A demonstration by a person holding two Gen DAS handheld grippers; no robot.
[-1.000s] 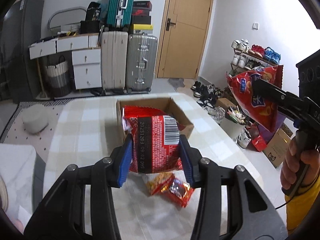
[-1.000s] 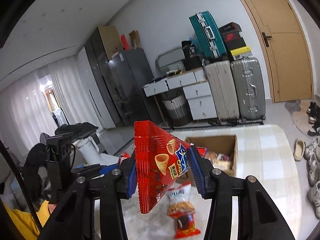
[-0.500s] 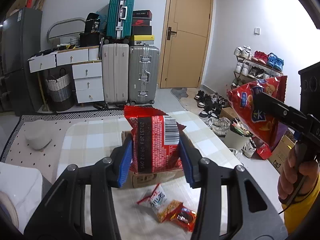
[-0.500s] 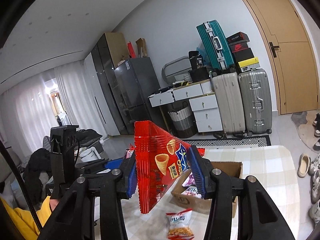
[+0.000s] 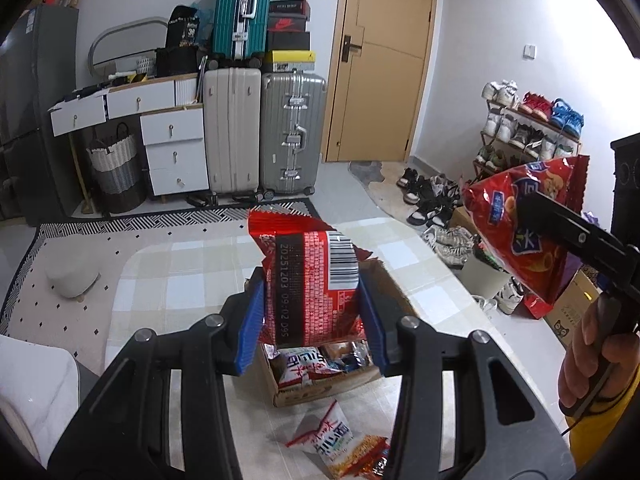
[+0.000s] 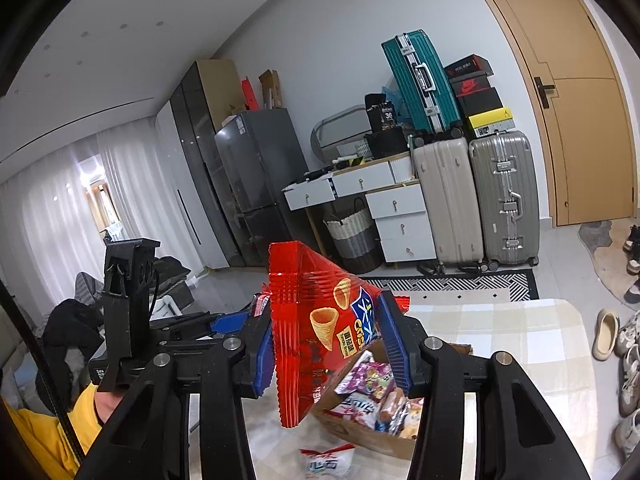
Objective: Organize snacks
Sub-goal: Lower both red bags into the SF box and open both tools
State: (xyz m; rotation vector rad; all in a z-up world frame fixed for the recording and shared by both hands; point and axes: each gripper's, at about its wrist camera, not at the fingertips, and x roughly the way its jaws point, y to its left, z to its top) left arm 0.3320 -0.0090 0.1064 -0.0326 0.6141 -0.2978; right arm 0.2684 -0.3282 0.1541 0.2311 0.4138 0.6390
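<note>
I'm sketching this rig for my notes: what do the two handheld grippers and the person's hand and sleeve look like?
Both the left gripper and the right gripper are matte black plastic, each with two angular arms, silver screw heads at the joints and blue ribbed fingertips. The right hand is bare on a black pistol handle with a thin black cable; the sleeve is yellow.

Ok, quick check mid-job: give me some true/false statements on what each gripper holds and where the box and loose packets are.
1. The left gripper is shut on a red barcode packet. True.
2. The right gripper is open and holds nothing. False: it clamps a red cone-snack bag.
3. The cardboard box holds no snacks. False: several packets lie inside.
4. A white-and-orange packet lies on the table outside the box. True.
</note>
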